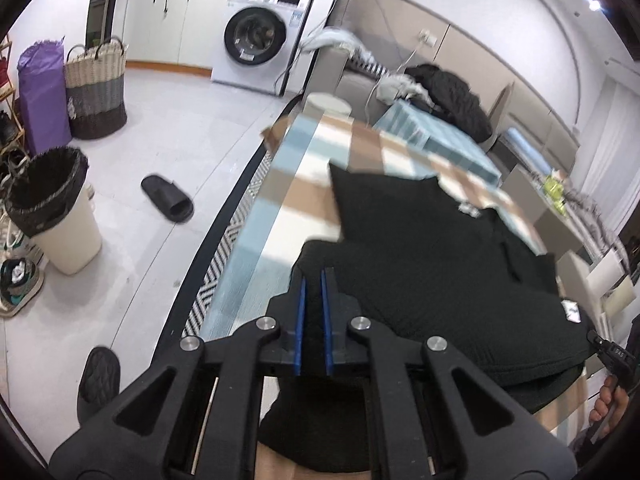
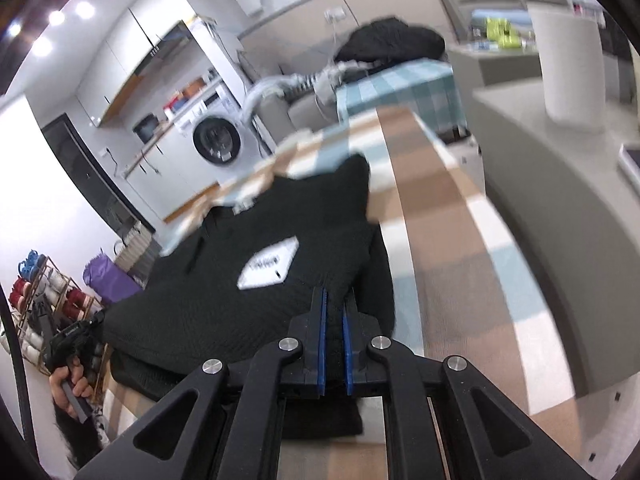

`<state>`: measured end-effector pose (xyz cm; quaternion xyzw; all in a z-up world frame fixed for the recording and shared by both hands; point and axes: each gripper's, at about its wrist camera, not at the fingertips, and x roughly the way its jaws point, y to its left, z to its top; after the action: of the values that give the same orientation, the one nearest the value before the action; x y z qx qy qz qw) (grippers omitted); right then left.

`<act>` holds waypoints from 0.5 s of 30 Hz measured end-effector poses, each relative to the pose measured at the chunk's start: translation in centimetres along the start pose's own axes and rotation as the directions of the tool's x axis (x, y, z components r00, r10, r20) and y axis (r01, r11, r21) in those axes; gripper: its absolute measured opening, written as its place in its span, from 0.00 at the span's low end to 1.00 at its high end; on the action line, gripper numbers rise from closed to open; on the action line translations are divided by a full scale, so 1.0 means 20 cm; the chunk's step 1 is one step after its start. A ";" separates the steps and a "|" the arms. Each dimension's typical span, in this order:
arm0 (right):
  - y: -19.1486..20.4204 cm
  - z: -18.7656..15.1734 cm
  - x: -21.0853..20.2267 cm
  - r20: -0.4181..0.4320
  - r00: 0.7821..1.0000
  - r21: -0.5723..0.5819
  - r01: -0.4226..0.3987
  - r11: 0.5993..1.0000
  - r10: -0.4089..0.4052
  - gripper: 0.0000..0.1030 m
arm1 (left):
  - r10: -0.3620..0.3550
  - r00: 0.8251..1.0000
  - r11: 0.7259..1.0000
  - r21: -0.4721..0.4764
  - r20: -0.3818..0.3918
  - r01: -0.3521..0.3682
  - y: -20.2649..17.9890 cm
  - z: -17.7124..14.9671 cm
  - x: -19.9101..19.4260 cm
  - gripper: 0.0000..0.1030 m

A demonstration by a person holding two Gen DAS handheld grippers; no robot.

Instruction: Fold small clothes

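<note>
While both grippers pinched its near edge, the black garment (image 1: 432, 264) lay partly lifted over the checked tablecloth (image 1: 296, 184).

The left gripper (image 1: 314, 276) had its blue-padded jaws nearly pressed together on the garment's left corner; the right gripper (image 2: 334, 300) likewise gripped the right corner. A white label (image 2: 269, 264) showed on the fabric. The garment's far points rested on the cloth. Motion blur obscured finer detail. A washing machine (image 1: 256, 36) stood beyond.
</note>
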<state>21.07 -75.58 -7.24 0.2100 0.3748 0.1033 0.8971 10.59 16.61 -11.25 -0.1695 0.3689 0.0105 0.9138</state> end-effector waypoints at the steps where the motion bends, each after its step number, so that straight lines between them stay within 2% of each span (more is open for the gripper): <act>1: -0.02 -0.02 0.03 -0.026 1.000 0.007 -0.004 1.000 0.004 0.07 | 0.004 1.000 1.000 -0.001 -0.019 -0.004 0.00 -0.03 0.04 0.05; 3: -0.05 -0.04 0.06 -0.062 0.998 0.026 -0.014 1.000 0.015 0.14 | 0.017 0.998 1.000 -0.005 -0.056 -0.018 0.01 -0.08 0.08 0.07; 4: -0.08 -0.05 0.08 -0.082 0.996 0.050 -0.028 0.998 0.032 0.15 | 0.026 0.997 1.000 0.001 -0.074 -0.026 0.01 -0.10 0.10 0.13; 5: -0.09 -0.05 0.08 -0.092 0.994 0.073 -0.044 0.996 0.051 0.21 | 0.027 0.996 1.000 0.006 -0.085 -0.027 0.00 -0.12 0.10 0.25; 6: -0.11 -0.06 0.07 -0.096 0.993 0.092 -0.060 0.994 0.069 0.30 | 0.026 0.995 1.000 0.010 -0.092 -0.025 0.00 -0.14 0.11 0.31; 8: -0.11 -0.08 0.06 -0.098 0.990 0.097 -0.087 0.991 0.097 0.42 | 0.009 0.996 1.000 0.019 -0.089 -0.007 -0.02 -0.19 0.10 0.50; 12: -0.05 -0.12 0.05 -0.110 0.991 0.044 -0.073 0.996 0.077 0.46 | 0.035 0.995 0.997 0.070 -0.095 -0.028 -0.06 -0.25 0.09 0.53; 15: -0.03 -0.14 0.06 -0.122 0.990 0.032 -0.070 0.997 0.073 0.49 | 0.023 0.994 0.996 0.092 -0.108 -0.013 -0.10 -0.28 0.08 0.56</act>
<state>19.85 -74.84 -9.94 0.2288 0.4229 0.1430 0.8651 8.33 12.86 -15.53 -0.1248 0.4198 -0.0073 0.8990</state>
